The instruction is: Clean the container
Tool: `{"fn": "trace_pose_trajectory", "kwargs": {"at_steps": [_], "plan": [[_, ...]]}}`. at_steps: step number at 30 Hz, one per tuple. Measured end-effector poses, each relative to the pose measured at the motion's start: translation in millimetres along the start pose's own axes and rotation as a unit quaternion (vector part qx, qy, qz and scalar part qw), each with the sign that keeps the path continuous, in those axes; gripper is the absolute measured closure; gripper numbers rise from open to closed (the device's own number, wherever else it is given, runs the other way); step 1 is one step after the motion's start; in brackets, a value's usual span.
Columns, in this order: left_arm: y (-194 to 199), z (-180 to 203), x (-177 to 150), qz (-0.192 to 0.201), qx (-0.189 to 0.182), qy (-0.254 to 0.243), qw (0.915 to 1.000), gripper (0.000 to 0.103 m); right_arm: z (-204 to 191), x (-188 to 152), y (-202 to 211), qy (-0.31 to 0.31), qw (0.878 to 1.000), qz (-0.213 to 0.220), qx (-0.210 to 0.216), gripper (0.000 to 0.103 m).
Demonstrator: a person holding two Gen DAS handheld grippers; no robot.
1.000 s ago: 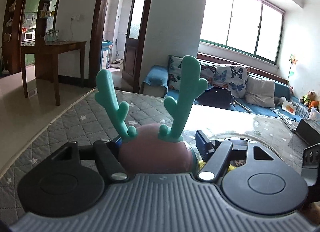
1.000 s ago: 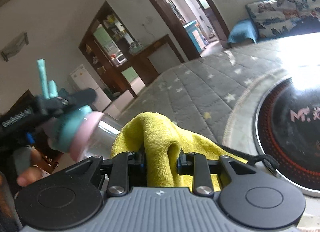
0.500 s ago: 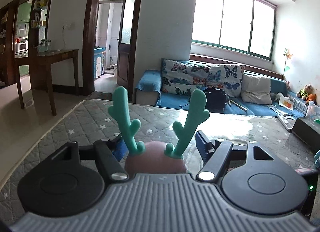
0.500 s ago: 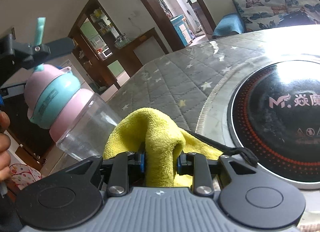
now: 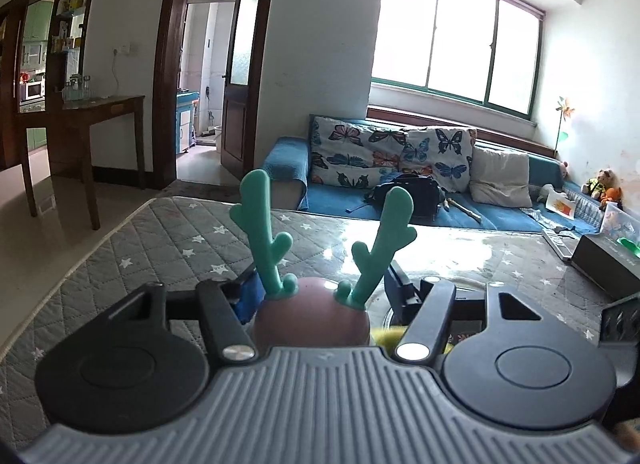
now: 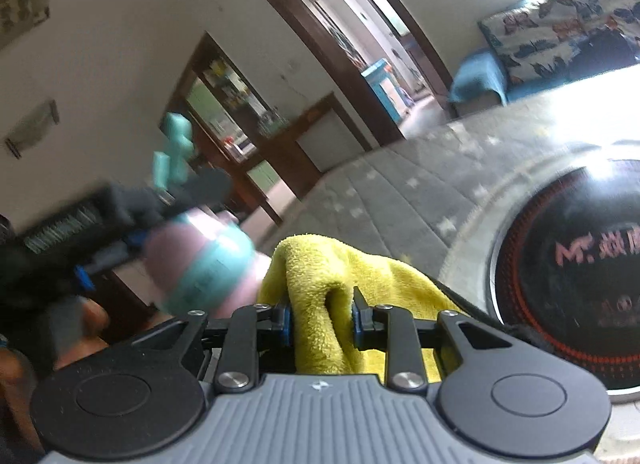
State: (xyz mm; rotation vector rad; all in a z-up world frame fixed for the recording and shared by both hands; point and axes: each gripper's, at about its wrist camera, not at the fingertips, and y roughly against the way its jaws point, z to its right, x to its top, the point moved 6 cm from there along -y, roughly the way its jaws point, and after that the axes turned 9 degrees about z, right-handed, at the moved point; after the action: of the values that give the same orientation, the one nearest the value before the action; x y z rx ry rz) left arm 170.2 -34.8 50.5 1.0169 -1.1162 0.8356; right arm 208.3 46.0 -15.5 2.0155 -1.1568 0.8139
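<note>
White walls (image 5: 328, 44) enclosed the room, with dark wooden door frames (image 5: 164, 64) and a pale glossy floor (image 5: 52, 232). Daylight poured through a wide green-framed window (image 5: 460, 40) above a blue sofa (image 5: 500, 212) lined with butterfly cushions (image 5: 356, 152). A dark wooden table (image 5: 100, 112) stood by the left wall.

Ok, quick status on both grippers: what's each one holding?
Left gripper: jaws have just been closing, clamped on the pink antlered bottle.
Right gripper: closed on the yellow cloth.
</note>
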Motion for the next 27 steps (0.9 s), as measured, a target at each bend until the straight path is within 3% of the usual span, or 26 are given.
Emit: {"fn": "trace_pose_trajectory", "kwargs": {"at_steps": [11,23,27], "plan": [[6.1,-12.5,4.0,0.012,-0.011,0.025,0.9996,0.041,-17.8,24.0,-4.3,-0.057,0.995,0.032,0.069,0.077],[5.1,-11.2,-0.8,0.006,-0.018,0.005,0.9998,0.041,30.8,-1.8,-41.0,-0.139,0.990,0.000,0.038,0.077],[3.8,-14.1,-6.1,-0.002,-0.013,0.009,0.9999,0.041,36.6,-12.2,-48.6,-0.118,0.993,-0.014,0.015,0.077]]}}
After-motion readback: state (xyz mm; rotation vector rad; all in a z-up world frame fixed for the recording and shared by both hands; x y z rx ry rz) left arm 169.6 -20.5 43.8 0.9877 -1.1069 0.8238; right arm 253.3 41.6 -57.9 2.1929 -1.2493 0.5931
